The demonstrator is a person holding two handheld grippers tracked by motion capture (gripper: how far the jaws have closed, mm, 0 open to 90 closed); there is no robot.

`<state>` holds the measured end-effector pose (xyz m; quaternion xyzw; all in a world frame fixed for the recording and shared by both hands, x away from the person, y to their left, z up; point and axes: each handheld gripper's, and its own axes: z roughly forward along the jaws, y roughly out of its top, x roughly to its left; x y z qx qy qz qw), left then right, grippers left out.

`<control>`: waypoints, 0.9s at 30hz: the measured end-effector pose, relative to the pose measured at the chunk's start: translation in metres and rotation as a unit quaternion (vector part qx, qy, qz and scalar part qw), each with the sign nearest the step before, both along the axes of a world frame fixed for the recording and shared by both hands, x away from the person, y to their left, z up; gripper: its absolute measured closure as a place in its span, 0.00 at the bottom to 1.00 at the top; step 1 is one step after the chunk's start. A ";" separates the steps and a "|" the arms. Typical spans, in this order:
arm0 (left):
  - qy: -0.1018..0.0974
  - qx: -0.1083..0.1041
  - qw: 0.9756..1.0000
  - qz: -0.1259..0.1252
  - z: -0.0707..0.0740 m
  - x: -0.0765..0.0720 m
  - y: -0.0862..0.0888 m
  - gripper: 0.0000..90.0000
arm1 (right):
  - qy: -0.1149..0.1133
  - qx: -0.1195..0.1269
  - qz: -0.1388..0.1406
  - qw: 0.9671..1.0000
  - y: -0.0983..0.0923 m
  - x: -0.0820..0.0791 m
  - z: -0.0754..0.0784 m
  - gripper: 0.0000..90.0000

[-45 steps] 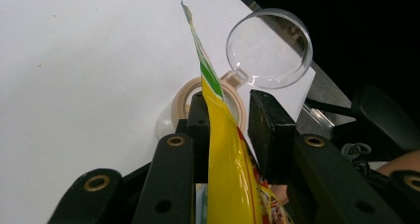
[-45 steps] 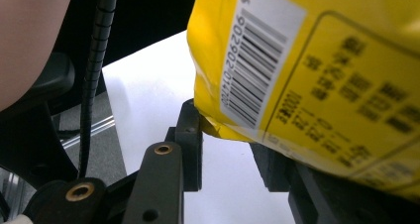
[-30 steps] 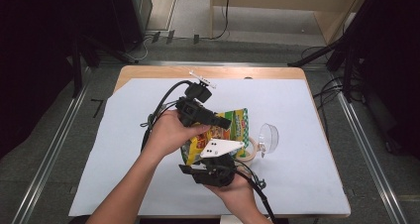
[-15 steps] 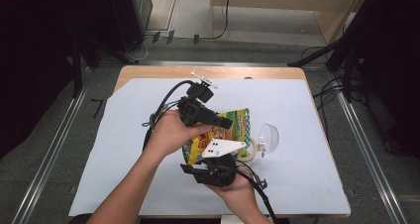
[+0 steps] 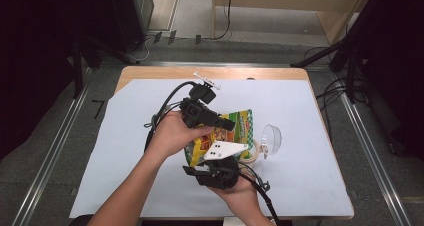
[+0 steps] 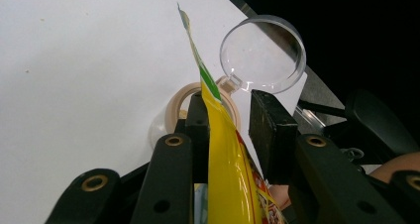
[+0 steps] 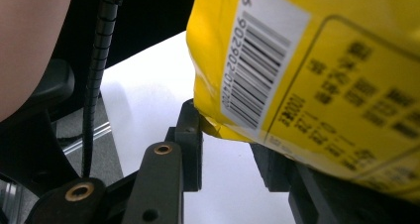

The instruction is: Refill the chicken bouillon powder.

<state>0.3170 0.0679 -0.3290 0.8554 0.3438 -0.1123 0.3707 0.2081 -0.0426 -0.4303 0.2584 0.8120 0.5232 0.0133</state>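
Note:
A yellow snack bag (image 5: 242,128) with a green top is held over the white sheet between both grippers. My left gripper (image 5: 227,125) reaches in from the left. In the left gripper view the bag (image 6: 223,174) stands edge-on between the jaws of that gripper (image 6: 233,125), flat against the left pad and swelling towards the right jaw lower down. My right gripper (image 5: 220,158), under its white three-cornered plate, comes from the near side. In the right gripper view the bag's barcode end (image 7: 322,60) fills the space between the jaws of that gripper (image 7: 230,149) and hides the right one.
A clear round lid (image 5: 270,136) (image 6: 262,53) lies right of the bag, hinged to a tan-rimmed container (image 5: 255,153) (image 6: 176,102) beneath it. A small white object (image 5: 205,78) lies near the table's far edge. White sheet (image 5: 125,151) covers most of the wooden table.

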 end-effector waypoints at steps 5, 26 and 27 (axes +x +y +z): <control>-0.001 0.002 1.000 -0.002 0.000 0.000 -0.001 0.79 | 0.000 -0.002 -0.002 1.000 -0.001 0.000 -0.001 0.76; -0.007 -0.002 1.000 -0.008 0.005 -0.007 -0.003 0.79 | -0.009 0.004 -0.007 1.000 -0.001 0.000 -0.003 0.76; -0.007 -0.001 1.000 -0.008 0.006 -0.007 -0.003 0.79 | -0.008 0.005 -0.006 1.000 -0.002 0.000 -0.004 0.76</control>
